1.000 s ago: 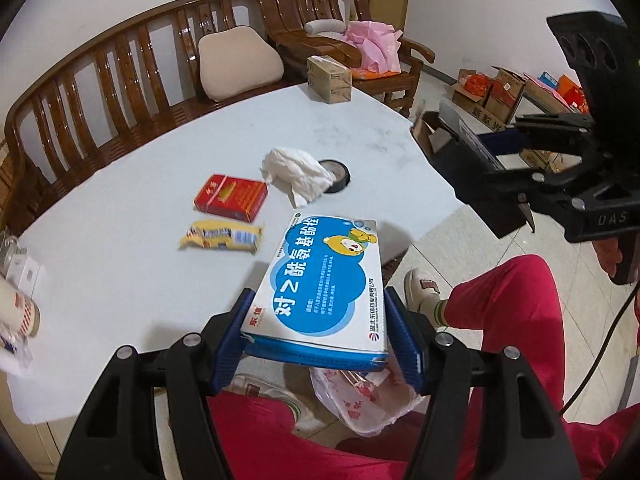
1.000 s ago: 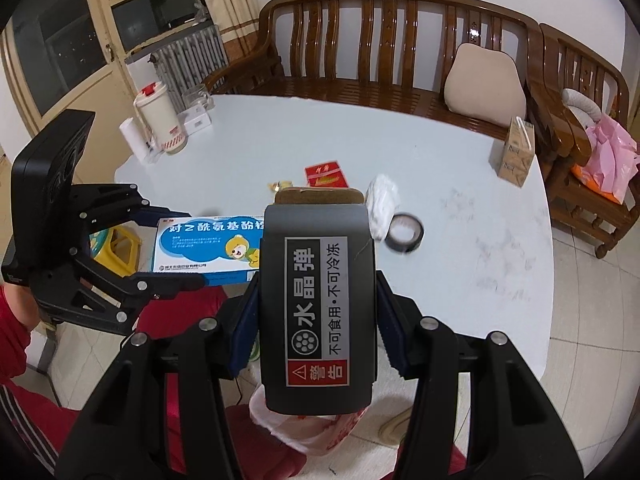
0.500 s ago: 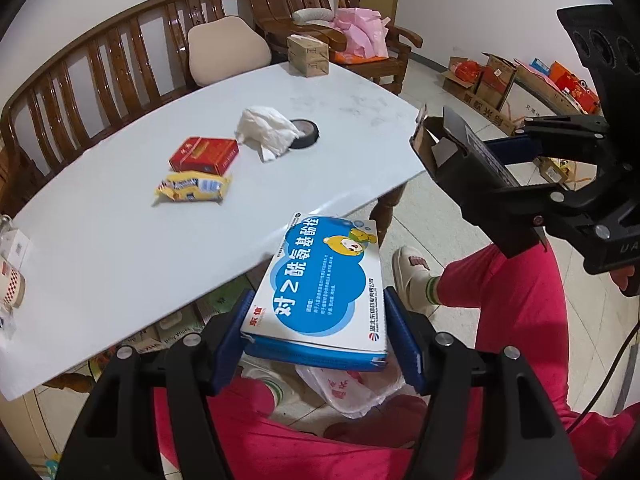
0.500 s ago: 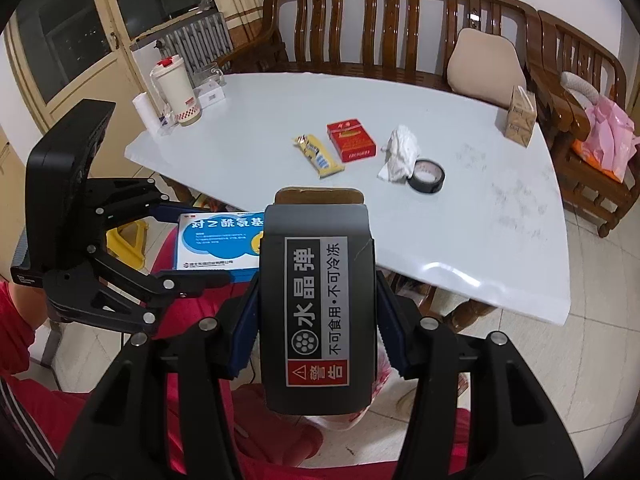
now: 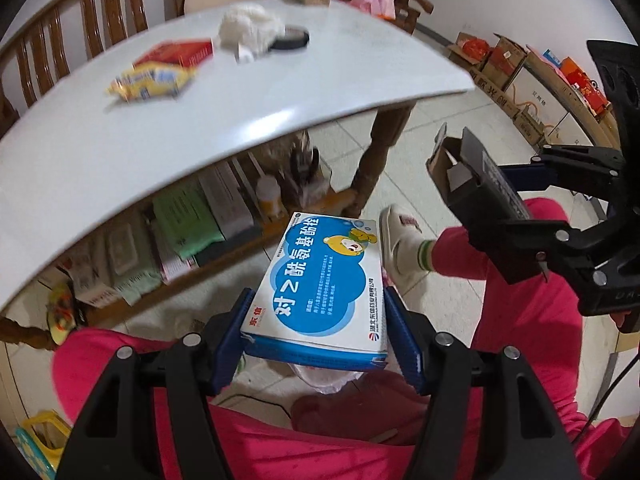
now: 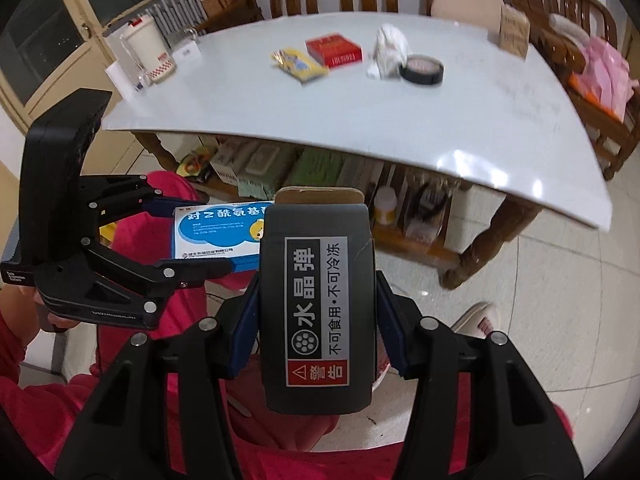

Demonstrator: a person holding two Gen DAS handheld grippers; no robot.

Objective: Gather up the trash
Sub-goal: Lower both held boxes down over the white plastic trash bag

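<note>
I have swung both loads down off the white table [image 5: 280, 92], which now sits high at twelve o'clock. My left gripper [image 5: 316, 340] stays clamped on the blue medicine box [image 5: 320, 284]; my right gripper [image 6: 316, 320] grips the dark carton [image 6: 316, 304]. A plastic bag [image 5: 324, 378] shows just beneath, so I judge dropping comes next.

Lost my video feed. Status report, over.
Left gripper shut on blue box. Right gripper shut on black box. Both off the table, over the lap. Nothing blocking.
</note>
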